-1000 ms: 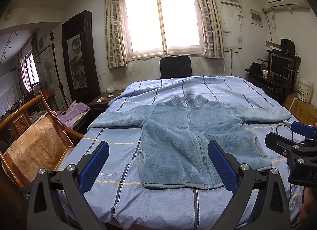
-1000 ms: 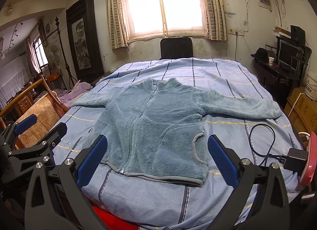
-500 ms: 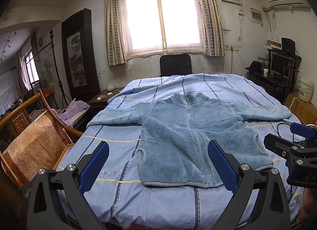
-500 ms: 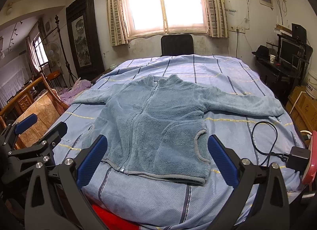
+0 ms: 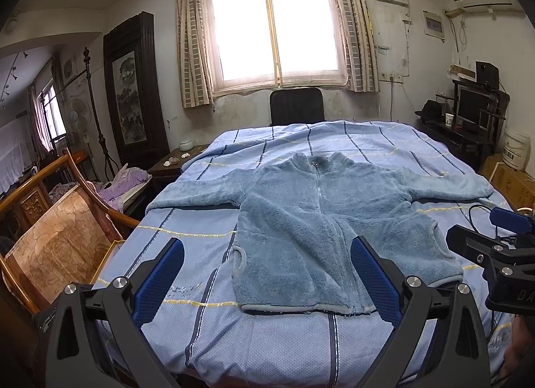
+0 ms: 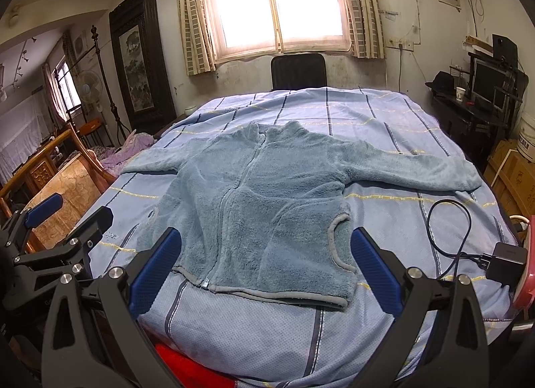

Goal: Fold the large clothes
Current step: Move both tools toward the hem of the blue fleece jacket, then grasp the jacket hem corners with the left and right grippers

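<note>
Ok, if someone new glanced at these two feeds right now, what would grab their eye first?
Probably the blue fleece jacket, spread flat and zipped in the middle of the striped bedspread, both sleeves stretched out sideways. Next, the bright window behind the bed. Then the left gripper and right gripper, both open and hovering short of the jacket's hem, with a black charger and cable lying beside its right edge.

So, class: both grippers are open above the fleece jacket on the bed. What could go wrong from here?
1. The black cable and charger lie beside the right sleeve; folding could snag them.
2. The fleece jacket is thick, so jaws may pinch the bedsheet too.
</note>
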A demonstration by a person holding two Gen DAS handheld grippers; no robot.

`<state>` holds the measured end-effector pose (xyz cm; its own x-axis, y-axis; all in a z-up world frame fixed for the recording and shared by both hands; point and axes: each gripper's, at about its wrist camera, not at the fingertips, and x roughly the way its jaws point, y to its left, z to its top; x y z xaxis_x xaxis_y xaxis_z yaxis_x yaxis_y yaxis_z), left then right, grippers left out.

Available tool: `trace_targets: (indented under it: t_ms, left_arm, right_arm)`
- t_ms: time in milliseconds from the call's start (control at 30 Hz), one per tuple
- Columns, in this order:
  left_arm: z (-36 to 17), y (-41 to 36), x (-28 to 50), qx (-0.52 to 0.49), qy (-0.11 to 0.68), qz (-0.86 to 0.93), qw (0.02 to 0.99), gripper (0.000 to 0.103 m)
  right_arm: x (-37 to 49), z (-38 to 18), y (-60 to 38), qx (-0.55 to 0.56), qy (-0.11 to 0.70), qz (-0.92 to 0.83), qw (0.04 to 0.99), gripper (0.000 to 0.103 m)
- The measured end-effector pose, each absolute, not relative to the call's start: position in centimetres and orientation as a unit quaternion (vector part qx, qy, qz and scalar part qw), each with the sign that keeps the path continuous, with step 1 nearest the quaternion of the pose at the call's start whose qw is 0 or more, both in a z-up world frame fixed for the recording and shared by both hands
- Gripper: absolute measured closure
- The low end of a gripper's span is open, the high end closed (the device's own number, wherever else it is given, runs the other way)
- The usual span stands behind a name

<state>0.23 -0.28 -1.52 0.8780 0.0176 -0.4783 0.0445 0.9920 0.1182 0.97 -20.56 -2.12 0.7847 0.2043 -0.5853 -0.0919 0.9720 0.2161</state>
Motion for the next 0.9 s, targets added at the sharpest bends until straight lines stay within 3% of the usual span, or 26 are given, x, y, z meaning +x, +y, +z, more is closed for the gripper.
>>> trace_targets:
  t_ms: [633, 900]
  left_arm:
    - [-2.3, 0.4, 1.3, 0.054, 0.268, -0.014, 0.962, 0.003]
    - [-4.5, 7.4, 5.7, -0.042, 0.34, -0.011, 0.939, 0.003]
  right_arm:
    - [1.3, -2.9, -20.6, 0.088, 0.33, 0.077, 0.937, 0.004]
    - [1.7, -4.2, -22.7, 0.095, 0.341, 0.058, 0.934, 0.004]
